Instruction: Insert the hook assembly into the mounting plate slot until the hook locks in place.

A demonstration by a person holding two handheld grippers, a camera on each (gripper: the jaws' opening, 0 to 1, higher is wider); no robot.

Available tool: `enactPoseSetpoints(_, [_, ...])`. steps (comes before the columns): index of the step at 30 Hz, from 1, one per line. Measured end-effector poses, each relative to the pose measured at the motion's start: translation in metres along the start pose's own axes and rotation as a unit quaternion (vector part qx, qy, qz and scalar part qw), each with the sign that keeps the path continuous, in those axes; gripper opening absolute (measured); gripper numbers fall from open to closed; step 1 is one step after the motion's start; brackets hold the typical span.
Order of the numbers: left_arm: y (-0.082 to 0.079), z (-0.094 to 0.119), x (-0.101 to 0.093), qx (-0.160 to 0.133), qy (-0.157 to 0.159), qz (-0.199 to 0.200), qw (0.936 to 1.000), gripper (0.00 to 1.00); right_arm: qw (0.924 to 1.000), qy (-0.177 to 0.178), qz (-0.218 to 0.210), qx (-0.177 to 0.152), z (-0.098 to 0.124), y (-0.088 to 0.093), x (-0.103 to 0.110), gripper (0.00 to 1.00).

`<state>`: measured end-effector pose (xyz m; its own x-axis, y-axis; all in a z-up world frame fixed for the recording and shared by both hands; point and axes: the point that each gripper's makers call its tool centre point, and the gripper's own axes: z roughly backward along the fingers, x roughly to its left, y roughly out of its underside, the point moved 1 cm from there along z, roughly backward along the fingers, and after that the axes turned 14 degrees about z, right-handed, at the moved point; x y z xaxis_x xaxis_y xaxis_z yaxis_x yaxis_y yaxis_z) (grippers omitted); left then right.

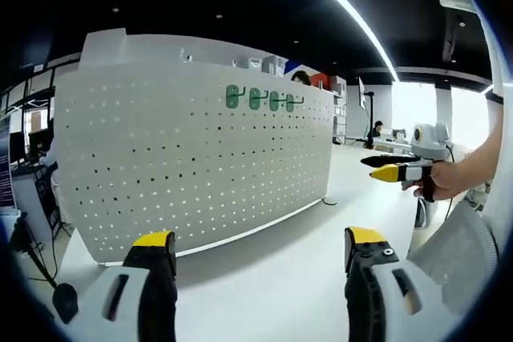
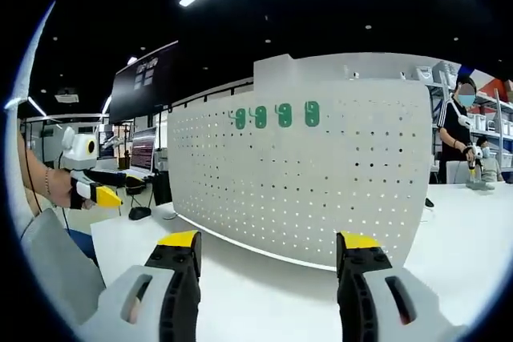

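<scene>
A white perforated mounting plate [image 1: 192, 158] stands upright on the white table [image 1: 264, 278]. Several green hooks [image 1: 255, 99] hang in a row near its top edge. In the left gripper view my left gripper [image 1: 259, 246] is open and holds nothing, well short of the plate. My right gripper [image 1: 397, 171] comes in from the right, held by a hand [image 1: 449, 179]. In the right gripper view the same plate [image 2: 321, 174] and green hooks [image 2: 284, 114] face me. My right gripper [image 2: 268, 247] is open and holds nothing. The left gripper [image 2: 96, 194] shows at the far left.
A person [image 2: 457, 138] stands behind the table at the right. A large dark screen [image 2: 148, 78] hangs behind the plate's left end. Desks with equipment [image 1: 393, 142] lie at the back. Bare table surface [image 2: 264, 286] stretches in front of the plate.
</scene>
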<state>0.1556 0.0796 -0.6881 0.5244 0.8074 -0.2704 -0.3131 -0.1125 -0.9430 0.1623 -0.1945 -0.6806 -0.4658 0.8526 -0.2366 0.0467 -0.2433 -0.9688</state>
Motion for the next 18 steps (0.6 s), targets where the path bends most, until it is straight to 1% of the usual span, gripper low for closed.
enactPoseSetpoints(3, [0.0,0.005,0.003,-0.006,-0.001,0.009,0.9999,0.93,1.0,0.001,0.002,0.003,0.005,0.002,0.002,0.67])
enactPoseSetpoints(11, [0.005,0.016,0.015,0.001,-0.016,0.001,0.9999,0.96,1.0,0.007,-0.002,0.007,0.018,0.004,0.003,0.69])
enactPoseSetpoints(18, [0.006,0.027,0.021,0.002,-0.024,-0.003,0.9997,0.97,0.9999,0.01,-0.001,0.008,0.029,0.006,0.005,0.7])
